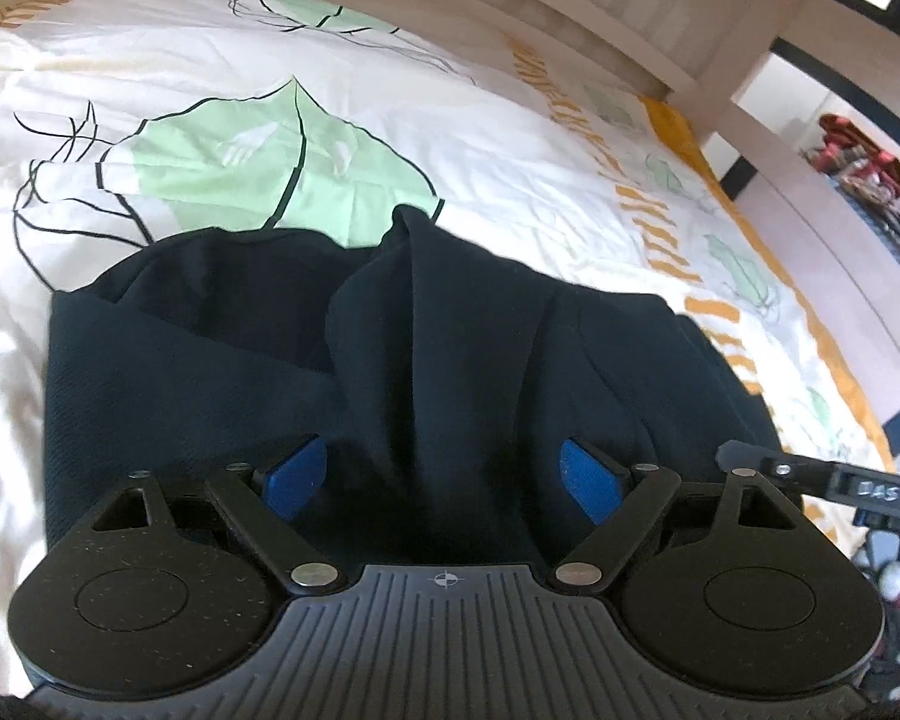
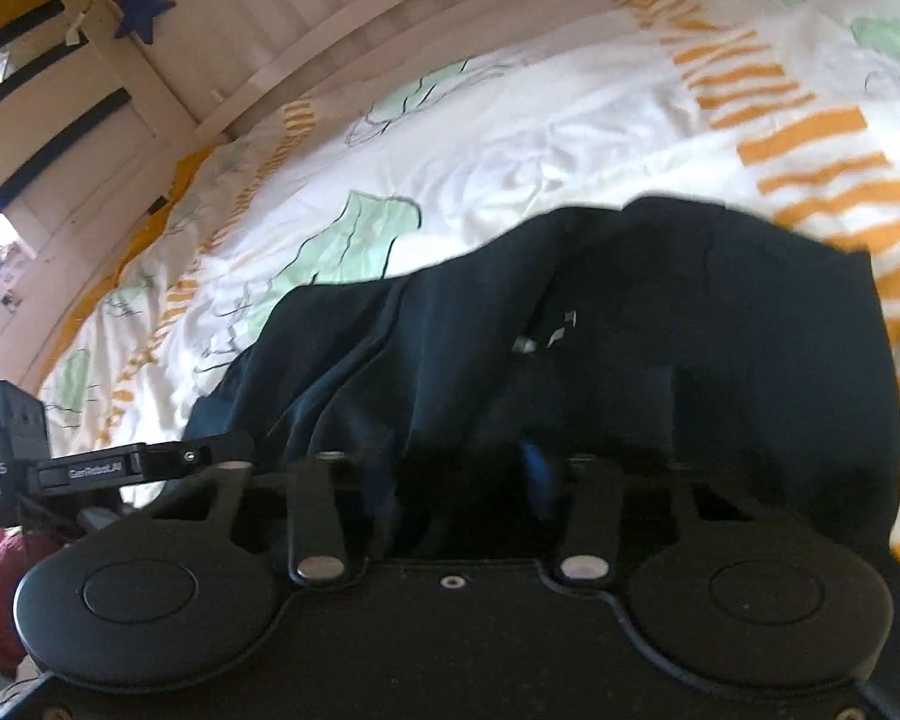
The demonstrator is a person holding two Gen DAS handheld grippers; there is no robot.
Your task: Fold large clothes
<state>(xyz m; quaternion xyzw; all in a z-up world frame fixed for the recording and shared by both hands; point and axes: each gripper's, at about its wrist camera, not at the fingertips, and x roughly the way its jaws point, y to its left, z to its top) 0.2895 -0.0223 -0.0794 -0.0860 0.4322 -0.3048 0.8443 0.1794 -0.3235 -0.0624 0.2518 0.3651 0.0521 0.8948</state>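
A dark navy garment [image 1: 390, 330] lies bunched on the bedspread [image 1: 210, 60], a white cover printed with green leaves and orange stripes, and everything here is best placed against that garment. In the left wrist view the left gripper [image 1: 444, 474] sits at the garment's near edge with its blue pads [image 1: 294, 474] spread wide apart, a raised ridge of cloth running between them but not pinched, so this tong is released. In the right wrist view the right gripper [image 2: 468, 474] is buried in the garment's near edge; dark cloth drapes over the fingers, only a sliver of blue pad [image 2: 537, 468] shows, and the linkage arms stand close to parallel, which suggests a clench on cloth, yet I cannot tell for certain. Beyond the garment runs a pale wooden bed rail [image 1: 600, 18], with a blue star [image 2: 144, 6] hanging above it in the right view. The cloth looks soft, limp and fairly thick, a knit that will sag and slump rather than hold a line, light enough to lift but prone to dragging folds along. Judging by the creases, it wants taking at a hem or corner on the near edge, both layers pinched together, well apart between the two tongs, so it can be pulled flat.
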